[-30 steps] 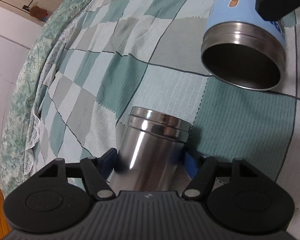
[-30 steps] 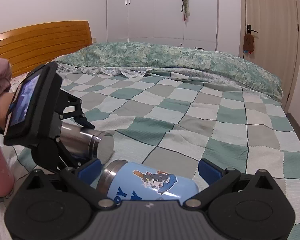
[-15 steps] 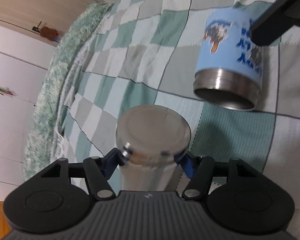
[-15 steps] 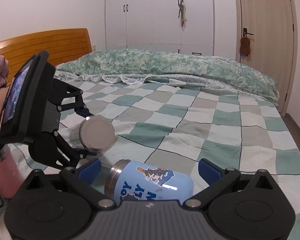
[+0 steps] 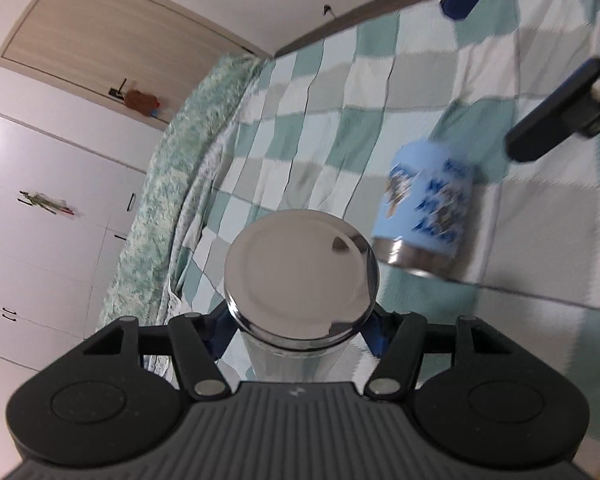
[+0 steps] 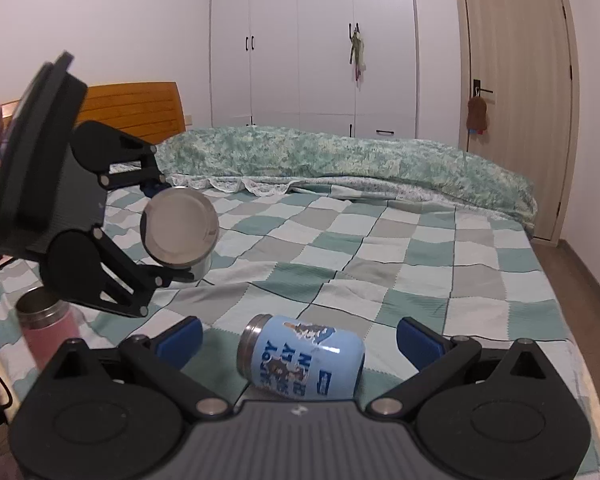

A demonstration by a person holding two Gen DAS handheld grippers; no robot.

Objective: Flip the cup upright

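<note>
My left gripper (image 5: 300,320) is shut on a steel cup (image 5: 301,282), held in the air with its flat base facing the camera. In the right wrist view the same steel cup (image 6: 180,232) hangs above the bed in the left gripper (image 6: 164,228). A blue cartoon cup (image 6: 302,360) lies on its side on the checked quilt (image 6: 380,264), steel mouth to the left. My right gripper (image 6: 298,336) is open, its fingers either side of the blue cup and apart from it. The blue cup (image 5: 426,212) also shows in the left wrist view.
A pink cup with a steel rim (image 6: 48,328) stands at the bed's left edge. A green blanket (image 6: 340,164) is piled at the far side. A wooden headboard (image 6: 132,108), white wardrobes (image 6: 312,40) and a door (image 6: 512,92) lie beyond.
My left gripper has lifted and tilted the steel cup from lying low to base-forward in the air. My right gripper has pulled back and up from the blue cup, which has turned on the quilt.
</note>
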